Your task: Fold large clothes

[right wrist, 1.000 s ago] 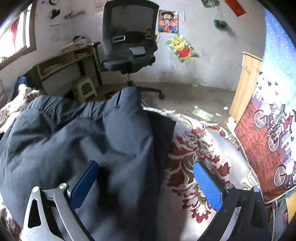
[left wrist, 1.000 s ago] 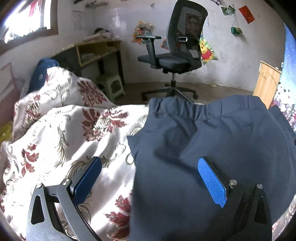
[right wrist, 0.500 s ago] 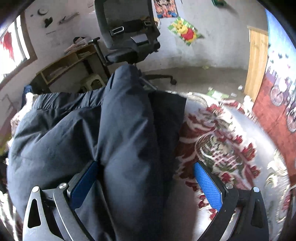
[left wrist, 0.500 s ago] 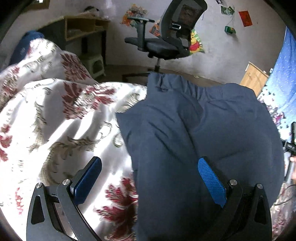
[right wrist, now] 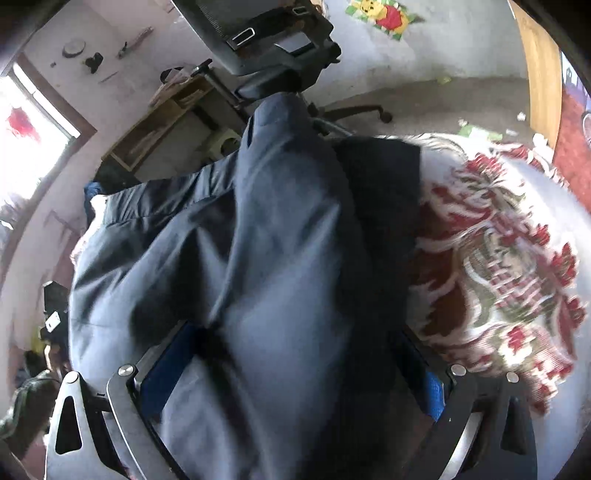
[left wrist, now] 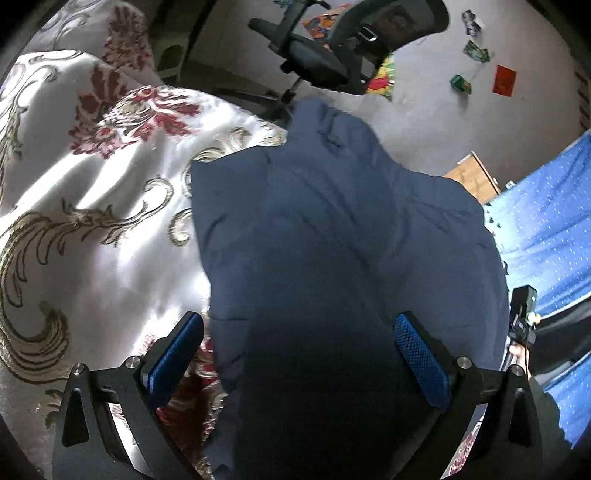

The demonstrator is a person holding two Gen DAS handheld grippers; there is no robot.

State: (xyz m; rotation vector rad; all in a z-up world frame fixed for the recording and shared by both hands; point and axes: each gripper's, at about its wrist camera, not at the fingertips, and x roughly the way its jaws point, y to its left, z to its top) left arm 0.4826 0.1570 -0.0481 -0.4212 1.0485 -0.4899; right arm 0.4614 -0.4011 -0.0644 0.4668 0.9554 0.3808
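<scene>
Here, navy trousers cover the floral bedspread (office chair beyond), both claws spread wide.

Plain navy-blue fabric garment, unpatterned; glossy white bedspread with dark red flowers and olive-gold scrolls; black mesh office chair; blue textured gripper pads on black frames; bright blue white-speckled cloth.
</scene>
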